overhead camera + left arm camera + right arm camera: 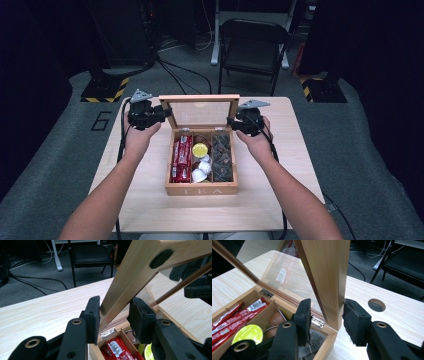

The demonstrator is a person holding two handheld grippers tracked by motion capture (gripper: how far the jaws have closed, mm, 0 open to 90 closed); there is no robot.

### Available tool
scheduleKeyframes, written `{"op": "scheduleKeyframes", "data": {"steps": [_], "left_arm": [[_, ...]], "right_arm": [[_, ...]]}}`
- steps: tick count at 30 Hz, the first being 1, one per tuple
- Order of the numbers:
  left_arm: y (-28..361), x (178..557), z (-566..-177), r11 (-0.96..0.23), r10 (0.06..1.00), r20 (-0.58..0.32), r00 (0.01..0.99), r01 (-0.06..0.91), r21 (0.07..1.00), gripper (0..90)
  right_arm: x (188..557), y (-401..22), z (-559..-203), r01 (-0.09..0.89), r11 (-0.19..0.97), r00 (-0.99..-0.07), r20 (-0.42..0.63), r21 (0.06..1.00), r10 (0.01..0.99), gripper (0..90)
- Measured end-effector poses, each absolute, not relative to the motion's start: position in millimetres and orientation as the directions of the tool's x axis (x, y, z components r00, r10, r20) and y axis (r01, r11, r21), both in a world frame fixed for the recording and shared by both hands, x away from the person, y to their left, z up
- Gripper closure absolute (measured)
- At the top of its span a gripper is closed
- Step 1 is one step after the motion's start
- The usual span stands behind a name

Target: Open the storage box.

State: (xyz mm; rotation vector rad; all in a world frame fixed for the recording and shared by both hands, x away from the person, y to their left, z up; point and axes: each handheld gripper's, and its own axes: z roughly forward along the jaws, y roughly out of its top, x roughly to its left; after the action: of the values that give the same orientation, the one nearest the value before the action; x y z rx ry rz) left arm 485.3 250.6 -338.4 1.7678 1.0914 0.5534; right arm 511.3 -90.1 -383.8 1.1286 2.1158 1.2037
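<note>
A wooden tea box [200, 190] stands in the middle of the table with its glass lid [200, 100] raised upright. My left gripper [162, 112] is shut on the lid's left rail; in the left gripper view the wooden rail [132, 270] runs between the pads of this gripper [113, 312]. My right gripper [232, 122] is shut on the right rail [327, 270], low down near the hinge, with the pads of this gripper [327, 312] on either side of it. Inside lie red packets [182, 159], a yellow-topped capsule [200, 149], white cups [201, 170] and dark tea bags [222, 157].
The light wooden table [150, 200] has bare room on both sides of the box and in front of it. A round cable hole [376, 305] sits in the tabletop near the right gripper. A black folding chair [252, 42] stands beyond the far edge.
</note>
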Motion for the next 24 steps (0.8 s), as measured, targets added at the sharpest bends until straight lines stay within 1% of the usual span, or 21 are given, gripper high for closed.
{"op": "scheduleKeyframes", "data": {"steps": [12,24], "left_arm": [[251,491,-338,-0.139,0.862,-0.109,0.495,0.437,0.889,61.7],[250,499,-336,-0.13,0.87,-0.115,0.48,0.447,0.885,62.2]], "right_arm": [[521,-90,-397,0.432,0.285,-0.566,0.012,0.856,0.824,58.6],[532,-88,-411,0.469,0.287,-0.554,0.026,0.835,0.832,59.6]]}}
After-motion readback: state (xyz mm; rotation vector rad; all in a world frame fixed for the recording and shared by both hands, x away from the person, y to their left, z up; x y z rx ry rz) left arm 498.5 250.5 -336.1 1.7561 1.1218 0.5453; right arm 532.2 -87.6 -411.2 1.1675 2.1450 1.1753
